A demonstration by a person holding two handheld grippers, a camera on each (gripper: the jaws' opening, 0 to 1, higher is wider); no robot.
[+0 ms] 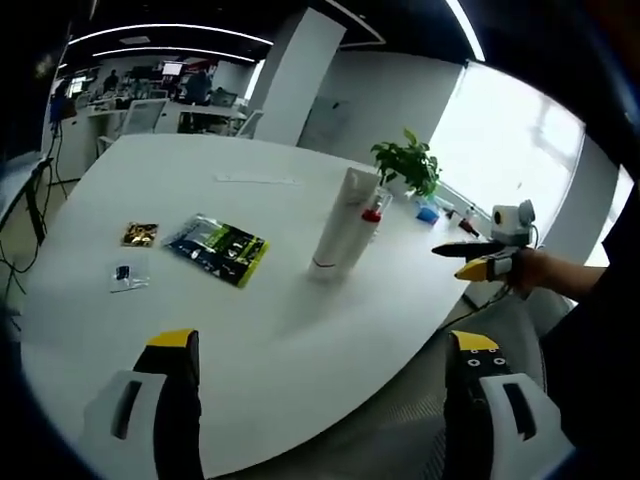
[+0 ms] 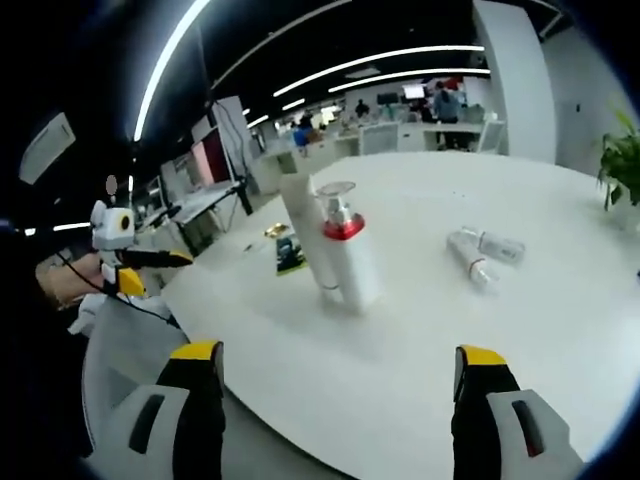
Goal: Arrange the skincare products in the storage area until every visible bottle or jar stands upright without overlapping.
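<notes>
1. The left gripper (image 1: pixel 325 375) is hovering off the near edge of the white table (image 1: pixel 200 200), its jaws spread wide apart and holding nothing.
2. The right gripper (image 2: pixel 340 390) is doing the same thing from the other side, jaws spread and empty, with the table (image 2: pixel 520 330) stretching out ahead of it.
3. In the left gripper view the right gripper (image 1: pixel 478 260) is showing off past the right edge of the table, in the person's hand (image 1: pixel 535 272). In the right gripper view the left gripper (image 2: pixel 140 270) is sitting off to the far left.
4. A tall white tube (image 1: pixel 342 222) is standing upright near the middle of the table, and a pump bottle (image 1: pixel 372 215) with a red collar is standing right up against it on its far right. In the right gripper view the pump bottle (image 2: pixel 345 255) is in front and the tube (image 2: pixel 305 225) is just behind it.
5. Two small clear bottles (image 2: pixel 483 252) are lying on their sides to the right of that pair, close together; can't tell if they're touching.
6. A blue and yellow packet (image 1: pixel 217 247) is lying flat to the left of the tube, with a small gold packet (image 1: pixel 140 234) and a tiny clear one (image 1: pixel 128 277) further left.
7. A green plant (image 1: pixel 408 163) is sitting at the far edge.
</notes>
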